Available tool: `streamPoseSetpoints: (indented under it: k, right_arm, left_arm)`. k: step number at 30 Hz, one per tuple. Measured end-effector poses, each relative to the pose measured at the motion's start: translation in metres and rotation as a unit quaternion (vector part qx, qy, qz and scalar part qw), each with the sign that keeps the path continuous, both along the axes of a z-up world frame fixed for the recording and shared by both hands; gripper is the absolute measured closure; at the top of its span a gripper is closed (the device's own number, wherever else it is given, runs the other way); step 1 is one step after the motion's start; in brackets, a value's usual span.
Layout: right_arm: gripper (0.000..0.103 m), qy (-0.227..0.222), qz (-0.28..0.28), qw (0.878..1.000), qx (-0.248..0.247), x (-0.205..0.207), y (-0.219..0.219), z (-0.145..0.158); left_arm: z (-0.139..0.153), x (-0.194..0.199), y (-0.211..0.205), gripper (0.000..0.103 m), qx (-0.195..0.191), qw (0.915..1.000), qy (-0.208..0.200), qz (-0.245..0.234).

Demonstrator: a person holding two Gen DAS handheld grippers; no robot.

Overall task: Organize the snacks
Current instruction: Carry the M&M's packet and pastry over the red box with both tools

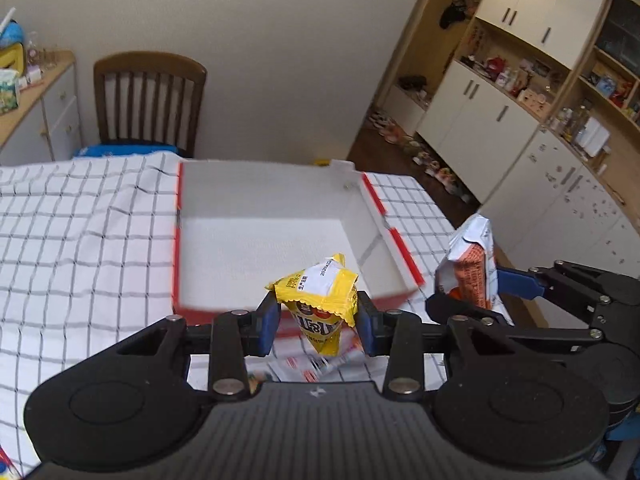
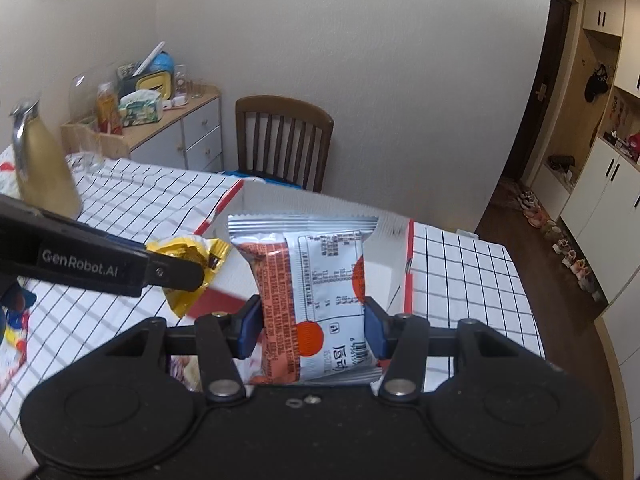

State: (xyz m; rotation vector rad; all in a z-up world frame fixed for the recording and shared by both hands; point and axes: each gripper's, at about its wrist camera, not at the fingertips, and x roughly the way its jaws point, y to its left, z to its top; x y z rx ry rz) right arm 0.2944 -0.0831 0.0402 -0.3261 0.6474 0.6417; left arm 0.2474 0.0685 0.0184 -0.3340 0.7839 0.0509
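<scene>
Snack packets fill both our claws: the left gripper [image 1: 318, 322] pinches a yellow packet [image 1: 320, 304], the right gripper [image 2: 312, 330] clamps an orange-and-silver packet [image 2: 316, 304], hiding part of the white box [image 1: 256, 236] on the checked tablecloth [image 1: 80, 232].

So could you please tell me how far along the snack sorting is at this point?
Done: nothing visible yet; the white box with red edges looks empty inside. In hand: the left gripper holds a yellow packet, and the right gripper holds a silver and orange packet, both just short of the box. Left: dropping both in, then the wrappers lying on the checked tablecloth below.
</scene>
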Motion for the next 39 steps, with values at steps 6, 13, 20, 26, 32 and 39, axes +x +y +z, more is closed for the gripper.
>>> streamPoseSetpoints:
  k: [6, 13, 20, 26, 32, 39]
  right_arm:
    - [0.053, 0.021, -0.009, 1.0, 0.008, 0.038, 0.015, -0.007]
    - [0.053, 0.052, -0.018, 0.998, 0.007, 0.08, 0.031, -0.022]
    - [0.053, 0.065, -0.017, 0.997, -0.026, 0.116, 0.056, -0.045]
    - [0.053, 0.101, -0.031, 0.993, -0.048, 0.14, 0.072, -0.077]
    - [0.053, 0.125, -0.026, 0.988, -0.084, 0.154, 0.085, -0.105]
    - [0.053, 0.161, -0.013, 0.981, -0.107, 0.165, 0.094, -0.121]
  left_arm:
    - [-0.004, 0.033, 0.008, 0.064, 0.025, 0.9996, 0.009, 0.014]
    - [-0.009, 0.078, 0.02, 0.064, 0.041, 0.9981, 0.032, 0.032]
    - [-0.035, 0.122, 0.033, 0.064, 0.078, 0.9935, 0.069, 0.046]
    - [-0.065, 0.158, 0.05, 0.064, 0.079, 0.9891, 0.113, 0.053]
    - [-0.091, 0.181, 0.053, 0.064, 0.086, 0.9839, 0.148, 0.051]
    - [-0.114, 0.198, 0.045, 0.064, 0.095, 0.9774, 0.185, 0.035]
